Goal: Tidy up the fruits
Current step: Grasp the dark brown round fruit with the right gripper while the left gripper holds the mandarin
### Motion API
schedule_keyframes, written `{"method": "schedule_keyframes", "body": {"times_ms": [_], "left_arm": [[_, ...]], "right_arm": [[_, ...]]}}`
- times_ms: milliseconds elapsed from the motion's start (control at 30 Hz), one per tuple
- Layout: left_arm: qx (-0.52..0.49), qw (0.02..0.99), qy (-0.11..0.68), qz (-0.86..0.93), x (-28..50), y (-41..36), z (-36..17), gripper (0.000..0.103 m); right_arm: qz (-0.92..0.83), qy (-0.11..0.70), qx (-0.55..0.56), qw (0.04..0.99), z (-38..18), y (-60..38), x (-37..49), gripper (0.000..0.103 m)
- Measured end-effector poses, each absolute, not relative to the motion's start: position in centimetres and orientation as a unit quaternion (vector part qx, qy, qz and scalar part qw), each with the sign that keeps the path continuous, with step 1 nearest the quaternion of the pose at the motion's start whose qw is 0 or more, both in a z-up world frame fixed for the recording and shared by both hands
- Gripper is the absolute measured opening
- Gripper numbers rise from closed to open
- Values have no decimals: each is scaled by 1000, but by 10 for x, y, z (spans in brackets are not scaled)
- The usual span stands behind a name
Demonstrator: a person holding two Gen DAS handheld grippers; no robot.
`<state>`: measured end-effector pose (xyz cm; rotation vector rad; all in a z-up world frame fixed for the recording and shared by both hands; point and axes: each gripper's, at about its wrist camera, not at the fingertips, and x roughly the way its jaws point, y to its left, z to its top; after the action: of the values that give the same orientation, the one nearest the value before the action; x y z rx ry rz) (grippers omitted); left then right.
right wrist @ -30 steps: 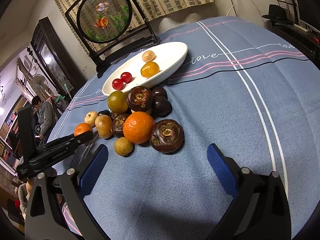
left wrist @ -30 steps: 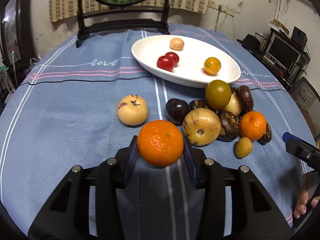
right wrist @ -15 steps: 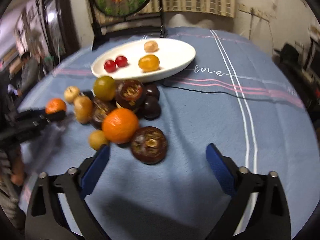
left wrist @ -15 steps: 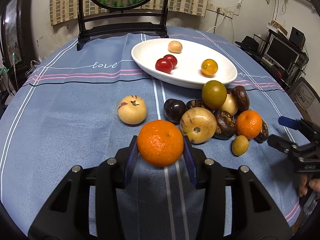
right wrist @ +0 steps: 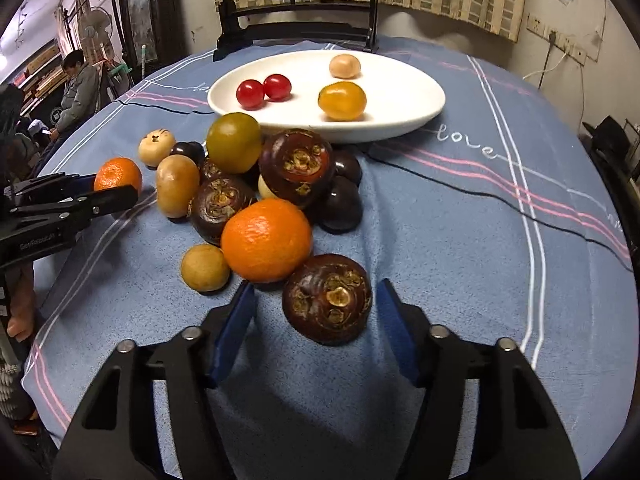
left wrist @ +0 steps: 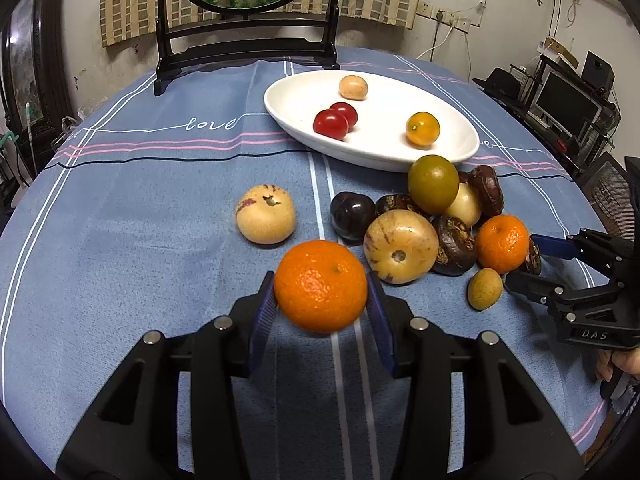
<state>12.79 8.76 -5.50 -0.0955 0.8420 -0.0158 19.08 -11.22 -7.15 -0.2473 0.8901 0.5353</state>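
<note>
My left gripper (left wrist: 322,280) is shut on an orange tangerine (left wrist: 320,286), held just above the blue tablecloth. It also shows at the left of the right wrist view, left gripper (right wrist: 108,186). My right gripper (right wrist: 316,292) has its jaws closing around a dark brown water chestnut (right wrist: 327,298) at the near edge of the fruit pile. Small gaps remain beside the pads. In the left wrist view the right gripper (left wrist: 532,264) reaches in from the right. A second tangerine (right wrist: 266,240) lies just behind. The white oval plate (right wrist: 360,130) holds two red tomatoes (right wrist: 264,90) and two yellowish fruits.
A lone tan fruit (left wrist: 266,220) sits left of the pile. A round picture in a black stand (left wrist: 244,52) stands at the table's far edge. A person (right wrist: 80,92) sits beyond the table on the left. Monitors and shelves (left wrist: 568,100) are at the right.
My right gripper has rolled level and moved in on the pile, and its jaws have narrowed around the dark brown water chestnut. The left gripper still holds the tangerine in place.
</note>
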Motion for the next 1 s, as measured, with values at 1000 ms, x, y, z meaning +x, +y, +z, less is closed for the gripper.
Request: {"method": "schedule_keyframes", "body": {"times_ms": [1000], "left_arm": [[-46, 912, 407, -5, 127, 87, -54, 45]], "right_arm": [[255, 425, -84, 865, -66, -131, 175, 40]]}}
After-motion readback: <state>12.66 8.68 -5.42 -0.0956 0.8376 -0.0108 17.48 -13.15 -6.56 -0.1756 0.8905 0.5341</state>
